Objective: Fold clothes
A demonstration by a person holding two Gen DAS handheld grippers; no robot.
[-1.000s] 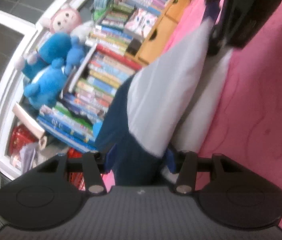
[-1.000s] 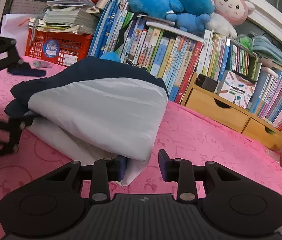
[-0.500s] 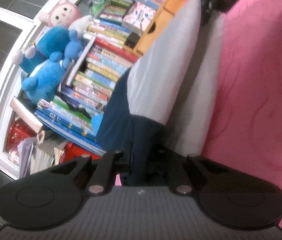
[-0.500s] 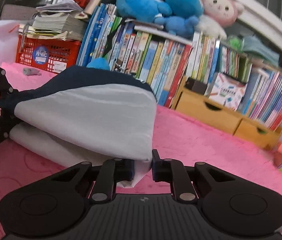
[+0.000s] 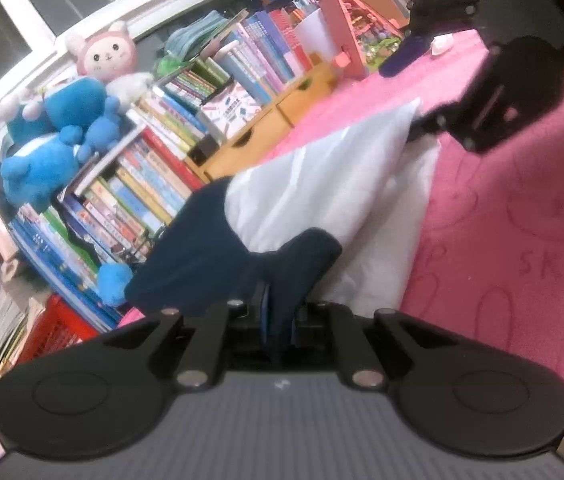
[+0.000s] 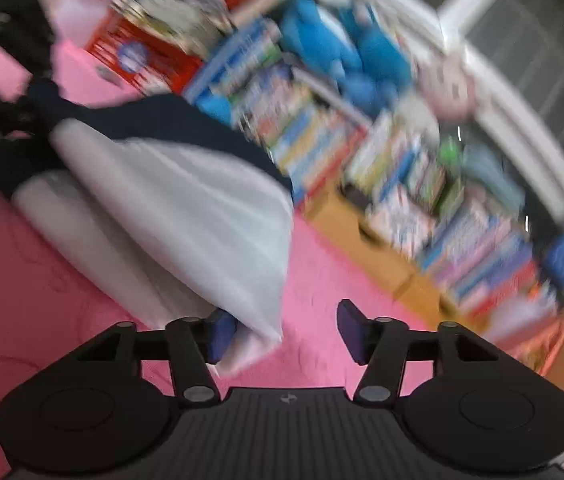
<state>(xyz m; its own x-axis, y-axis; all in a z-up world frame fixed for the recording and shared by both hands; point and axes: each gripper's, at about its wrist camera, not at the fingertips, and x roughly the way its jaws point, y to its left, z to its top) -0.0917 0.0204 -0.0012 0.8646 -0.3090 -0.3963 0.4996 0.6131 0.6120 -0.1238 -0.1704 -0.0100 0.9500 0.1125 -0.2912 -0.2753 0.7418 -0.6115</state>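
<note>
Folding, left claw: our left gripper [image 5: 279, 326] is pressed together on the navy end of the garment [image 5: 314, 196], cloth pinched between its pads.
Right claw: our right gripper [image 6: 282, 334] is opening; the white corner lies against its left pad only, the other pad stands clear of it.
Garment: white and navy, doubled over on the pink blanket [image 5: 514, 216], stretched between our two grippers, its top layer lifted off the layer below.
Behind: a row of books [image 5: 149, 184] with blue plush toys [image 5: 53, 136] on top; the right view is blurred.
</note>
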